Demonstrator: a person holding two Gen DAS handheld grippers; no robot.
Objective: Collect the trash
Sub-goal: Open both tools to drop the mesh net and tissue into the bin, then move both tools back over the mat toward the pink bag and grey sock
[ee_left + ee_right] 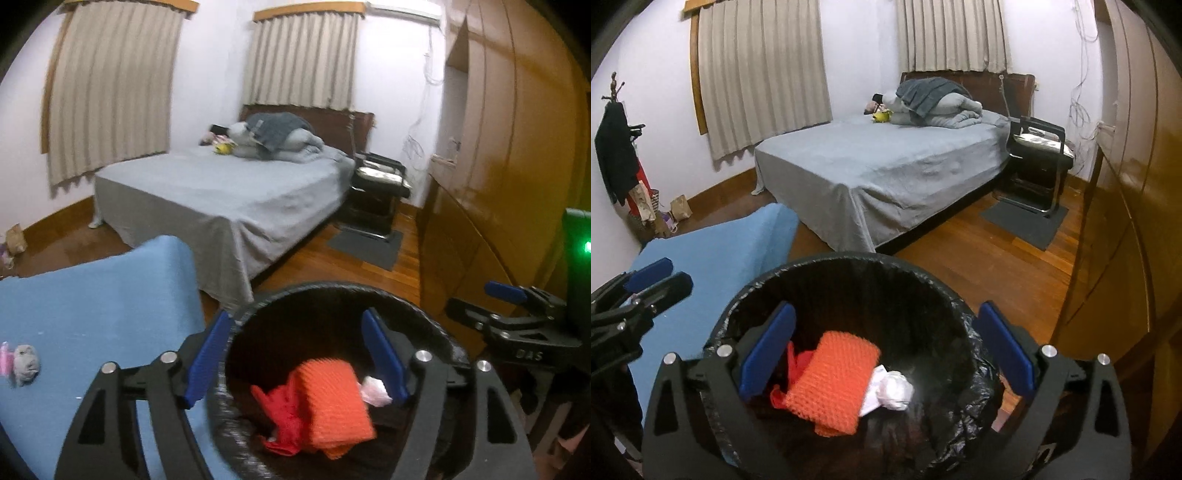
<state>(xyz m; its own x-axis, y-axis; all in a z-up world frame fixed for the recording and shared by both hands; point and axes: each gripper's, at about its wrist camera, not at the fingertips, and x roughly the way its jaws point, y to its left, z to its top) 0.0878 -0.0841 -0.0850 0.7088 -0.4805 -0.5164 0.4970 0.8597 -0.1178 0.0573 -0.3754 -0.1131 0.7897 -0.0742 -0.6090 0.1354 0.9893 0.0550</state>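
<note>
Bin [849, 280]: directly below both grippers. Left gripper [295, 354], right gripper [886, 350]: jaws apart, empty. Remaining scrap [24, 363]: blue surface [92, 306], left side; left gripper nearer.

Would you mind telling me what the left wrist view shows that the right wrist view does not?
Only the left wrist view shows small grey and pink crumpled scraps lying on the blue mat. Only the right wrist view shows the coat rack hung with dark clothes. Both show the black lined trash bin holding the orange mesh piece and a white crumpled wad, plus the grey bed. The left gripper and right gripper are both open and empty above the bin.
</note>
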